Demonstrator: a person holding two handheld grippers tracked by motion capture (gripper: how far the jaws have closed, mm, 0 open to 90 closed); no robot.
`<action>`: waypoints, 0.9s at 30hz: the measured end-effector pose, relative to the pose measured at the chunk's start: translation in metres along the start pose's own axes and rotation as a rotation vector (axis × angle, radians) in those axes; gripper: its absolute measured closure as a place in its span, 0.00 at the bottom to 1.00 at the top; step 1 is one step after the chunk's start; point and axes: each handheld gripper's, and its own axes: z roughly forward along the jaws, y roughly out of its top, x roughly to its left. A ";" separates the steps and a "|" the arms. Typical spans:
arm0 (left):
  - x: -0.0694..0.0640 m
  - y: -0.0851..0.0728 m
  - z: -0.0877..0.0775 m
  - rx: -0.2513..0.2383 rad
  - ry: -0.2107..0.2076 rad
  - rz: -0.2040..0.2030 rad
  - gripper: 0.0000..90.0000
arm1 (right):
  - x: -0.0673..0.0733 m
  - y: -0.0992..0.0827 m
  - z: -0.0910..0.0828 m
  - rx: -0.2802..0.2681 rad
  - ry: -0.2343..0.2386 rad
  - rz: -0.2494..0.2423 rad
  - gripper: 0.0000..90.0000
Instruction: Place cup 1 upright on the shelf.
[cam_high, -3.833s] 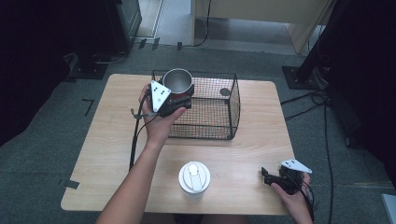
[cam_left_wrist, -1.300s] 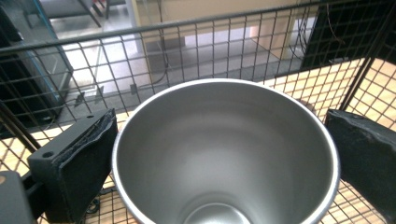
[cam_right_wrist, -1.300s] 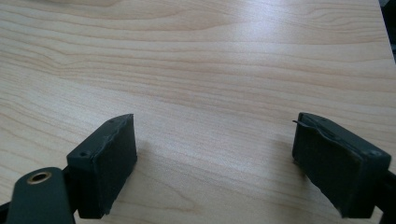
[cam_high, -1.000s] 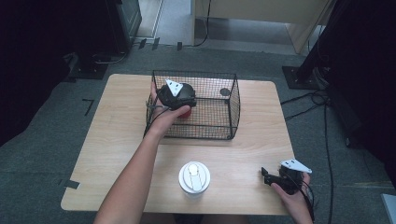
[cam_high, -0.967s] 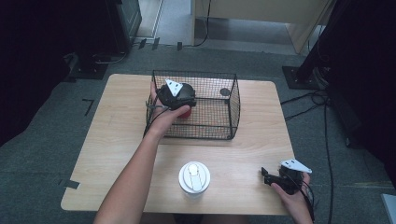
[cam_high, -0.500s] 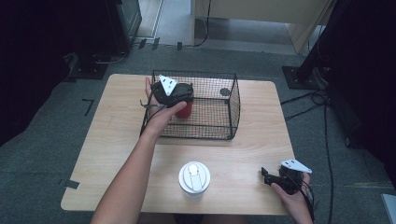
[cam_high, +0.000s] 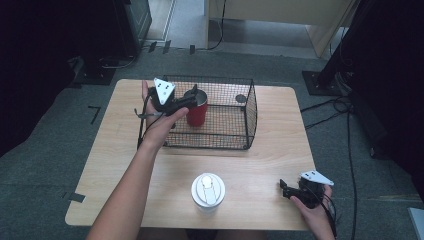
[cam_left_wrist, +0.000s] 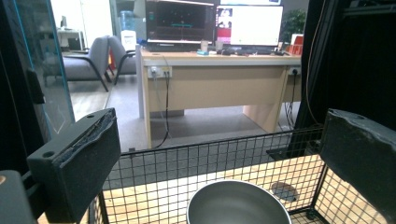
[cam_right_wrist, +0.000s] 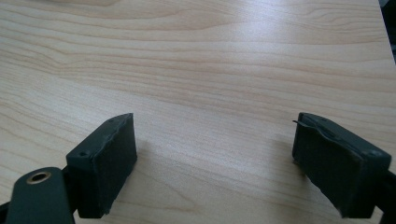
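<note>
A red cup (cam_high: 196, 111) with a steel inside stands upright in the left part of a black wire basket (cam_high: 253, 116). My left gripper (cam_high: 186, 101) hovers at the basket's left end, just above and left of the cup's rim, with its jaws open. In the left gripper view the steel rim of the cup (cam_left_wrist: 238, 203) lies low between the wide-apart jaws of the left gripper (cam_left_wrist: 224, 137), and nothing is gripped. At the table's front right corner my right gripper (cam_high: 286, 189) is open over bare wood (cam_right_wrist: 210, 56), its jaws empty in the right gripper view (cam_right_wrist: 215, 149).
A white lidded cup (cam_high: 208, 189) stands near the front edge of the wooden table (cam_high: 260, 165). A small dark round disc (cam_high: 241, 98) lies in the basket's far right corner, also seen through the basket mesh (cam_left_wrist: 187, 163) as the disc (cam_left_wrist: 282, 190). Dark floor and cables surround the table.
The left gripper carried the cup down into the basket, let it go, and has drawn back a little to the left with its jaws open. The right gripper has stayed put.
</note>
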 end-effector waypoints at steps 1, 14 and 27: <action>0.001 0.001 -0.003 -0.002 0.001 -0.001 0.00 | 0.000 0.000 0.000 0.000 0.000 0.000 0.15; 0.007 -0.003 -0.049 -0.011 -0.021 0.019 0.00 | 0.000 0.000 0.000 0.000 0.000 0.000 0.15; 0.018 -0.027 -0.091 0.026 -0.019 0.003 0.00 | 0.000 0.000 0.000 0.000 -0.002 0.001 0.15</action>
